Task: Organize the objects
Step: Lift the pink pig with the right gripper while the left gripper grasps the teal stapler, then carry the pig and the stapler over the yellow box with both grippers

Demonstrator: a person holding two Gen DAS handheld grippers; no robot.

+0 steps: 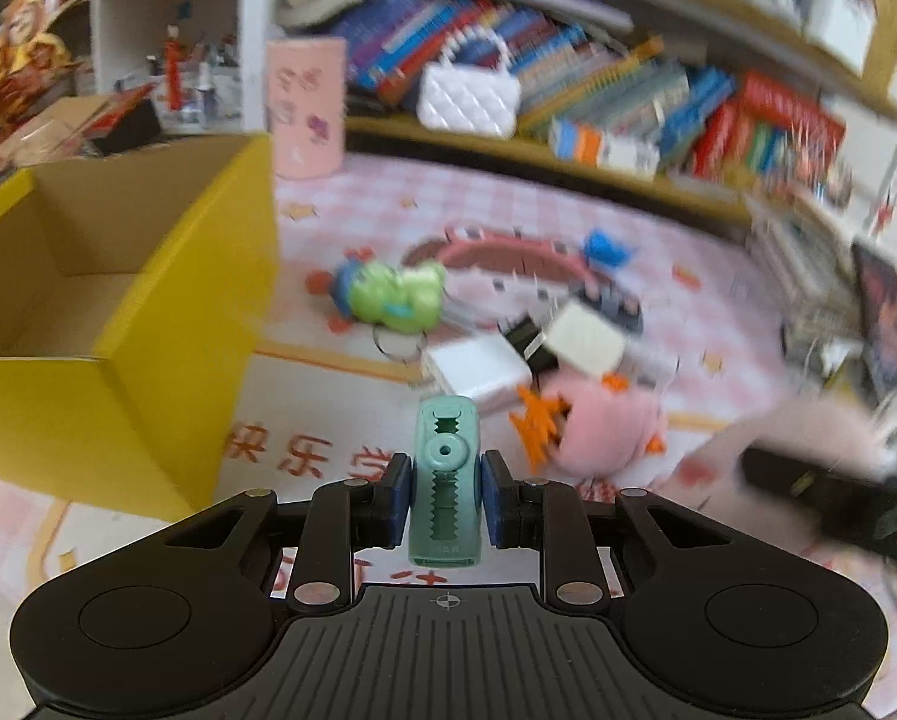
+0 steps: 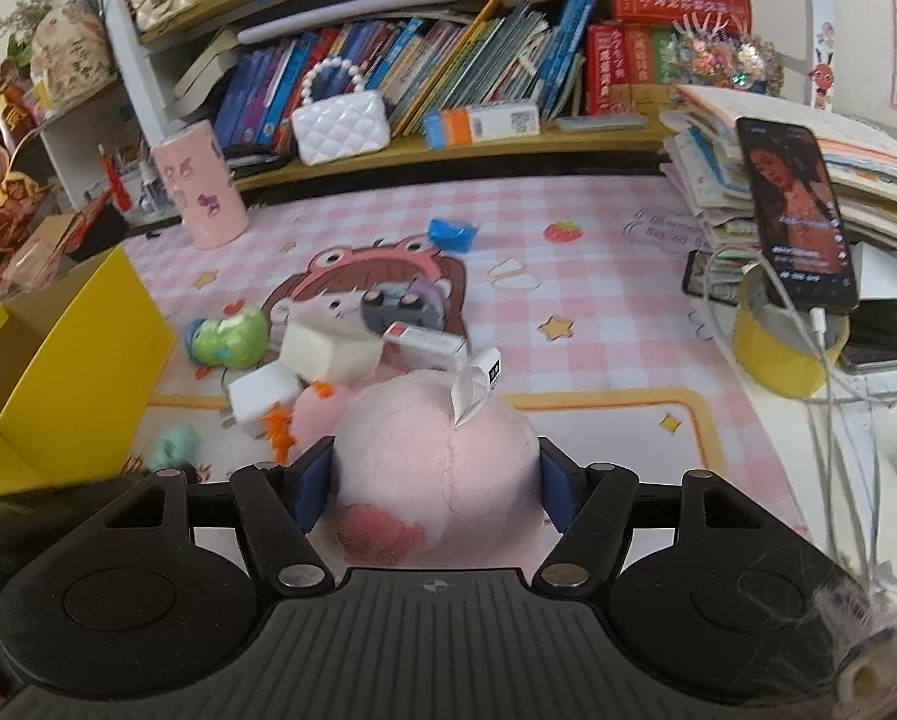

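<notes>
My left gripper [image 1: 445, 498] is shut on a small teal plastic gadget [image 1: 446, 420], which stands upright between the blue pads above the pink checked mat. An open yellow cardboard box [image 1: 148, 312] sits just to its left. My right gripper [image 2: 433, 486] is shut on a pink plush toy [image 2: 412, 438] with a white tag, its pads pressing into both sides. Beyond the plush lie a white charger [image 2: 265, 393], a green plush [image 2: 232, 336], a white block [image 2: 310, 348] and a blue item [image 2: 451, 231]. The teal gadget [image 2: 175, 444] also shows at the left of the right wrist view.
A pink cylinder [image 2: 199, 186] stands at the back left and a white quilted purse [image 2: 340, 126] on the book shelf. At the right, a phone [image 2: 799, 216] leans in a yellow tape roll [image 2: 784, 348] with cables, next to stacked papers [image 2: 808, 138].
</notes>
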